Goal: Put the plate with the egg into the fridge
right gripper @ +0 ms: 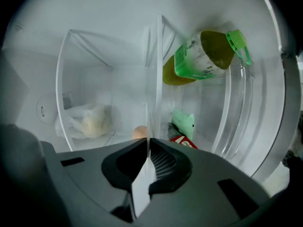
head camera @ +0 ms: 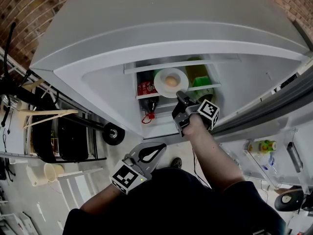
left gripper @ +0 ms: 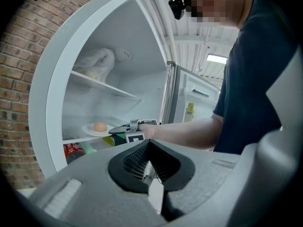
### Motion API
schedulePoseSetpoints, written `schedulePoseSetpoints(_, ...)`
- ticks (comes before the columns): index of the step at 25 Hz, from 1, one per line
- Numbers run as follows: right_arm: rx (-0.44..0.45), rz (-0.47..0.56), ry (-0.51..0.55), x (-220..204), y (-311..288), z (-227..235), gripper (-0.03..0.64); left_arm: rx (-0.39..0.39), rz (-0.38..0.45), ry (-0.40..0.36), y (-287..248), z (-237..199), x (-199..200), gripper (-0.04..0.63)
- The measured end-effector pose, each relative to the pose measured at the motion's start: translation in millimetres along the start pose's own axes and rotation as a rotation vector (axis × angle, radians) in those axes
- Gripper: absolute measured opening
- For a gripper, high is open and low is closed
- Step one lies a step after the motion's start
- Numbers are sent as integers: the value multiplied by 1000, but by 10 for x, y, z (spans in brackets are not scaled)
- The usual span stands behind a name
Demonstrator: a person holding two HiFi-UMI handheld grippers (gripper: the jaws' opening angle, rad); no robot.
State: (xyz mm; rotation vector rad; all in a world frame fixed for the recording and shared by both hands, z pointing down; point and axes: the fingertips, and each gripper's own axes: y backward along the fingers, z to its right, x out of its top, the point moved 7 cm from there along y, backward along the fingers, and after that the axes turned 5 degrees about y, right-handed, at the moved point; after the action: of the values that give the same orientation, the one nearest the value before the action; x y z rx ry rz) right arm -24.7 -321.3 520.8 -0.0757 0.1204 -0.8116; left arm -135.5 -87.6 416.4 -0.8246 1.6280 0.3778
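Plate [head camera: 159, 77] in the fridge [head camera: 110, 77]
Your right tongs [head camera: 179, 95] pinch the plate's rim, egg [head camera: 170, 81] just ahead; your left tongs [head camera: 161, 148] are pressed together, empty.

Green bottle [right gripper: 203, 56], white bag [right gripper: 87, 122]

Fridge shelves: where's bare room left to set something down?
The upper shelf is bare from the white bag to the right wall. Below the shelf holding the plate it is crowded: red can, green bottle.
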Motion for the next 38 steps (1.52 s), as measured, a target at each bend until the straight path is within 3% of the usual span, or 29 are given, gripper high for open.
schedulePoseSetpoints(17,21,26,-13,-7,-48,10,34,-11,7,17,27,30,-25,5)
schedulePoseSetpoints(20,50,31,-13,-9,-23,-1,128,-12,5,8,44,29,-29,5)
schedulePoseSetpoints(23,65,29,-13,-32,27,-4,155,-10,7,14,53,43,-26,5)
schedulePoseSetpoints(38,104,-46,27,-487,867,-130,163,-74,23,-28,89,181,28,5)
